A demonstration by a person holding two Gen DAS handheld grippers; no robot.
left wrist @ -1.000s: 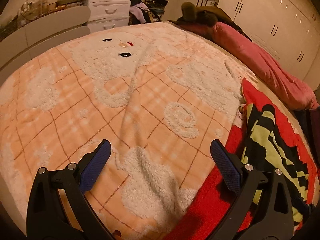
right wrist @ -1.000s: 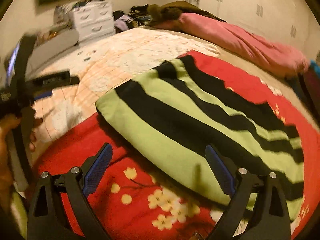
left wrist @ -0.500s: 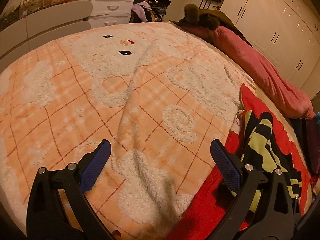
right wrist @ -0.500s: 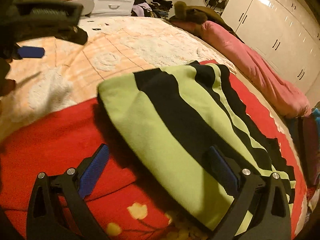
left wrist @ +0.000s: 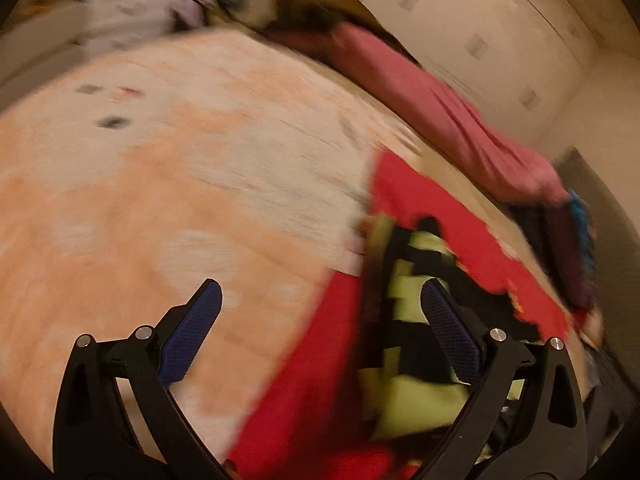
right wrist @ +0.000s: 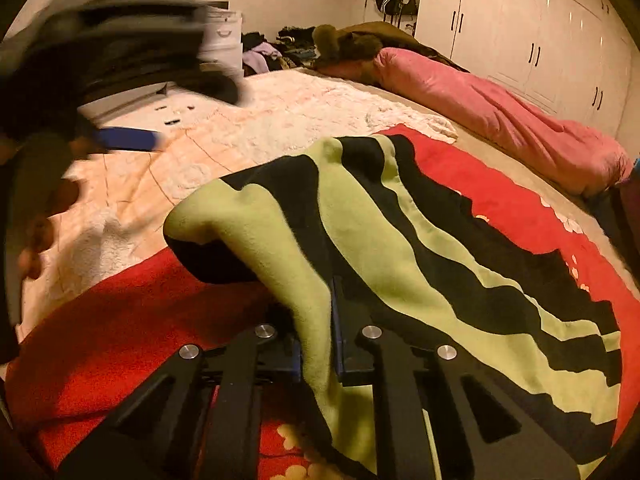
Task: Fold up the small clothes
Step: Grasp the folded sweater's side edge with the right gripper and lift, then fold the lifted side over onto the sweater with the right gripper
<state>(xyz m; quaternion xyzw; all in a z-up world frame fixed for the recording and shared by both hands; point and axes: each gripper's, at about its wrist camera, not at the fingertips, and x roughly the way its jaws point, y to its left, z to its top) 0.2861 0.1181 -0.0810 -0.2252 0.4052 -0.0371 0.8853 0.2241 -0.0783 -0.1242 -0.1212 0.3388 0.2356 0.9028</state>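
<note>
right tongs (right wrist: pixel 318 354) pinching fleecy striped garment (right wrist: pixel 400 248)

The whole left wrist view is smeared by motion blur: the drawer unit (left wrist: pixel 120 4) and the dark heap (left wrist: pixel 304 4) behind the bed are reduced to streaks, and the check pattern of the peach blanket (left wrist: pixel 160 200) cannot be made out. The striped garment (left wrist: pixel 412 304) is partly hidden there behind the right-hand finger and is cut off at the lower edge. In the right wrist view the left gripper (right wrist: pixel 128 138) is blurred, so only a dark mass and one blue pad are made out. The pads of the right gripper (right wrist: pixel 318 344) are covered by the pinched green fold.
</note>
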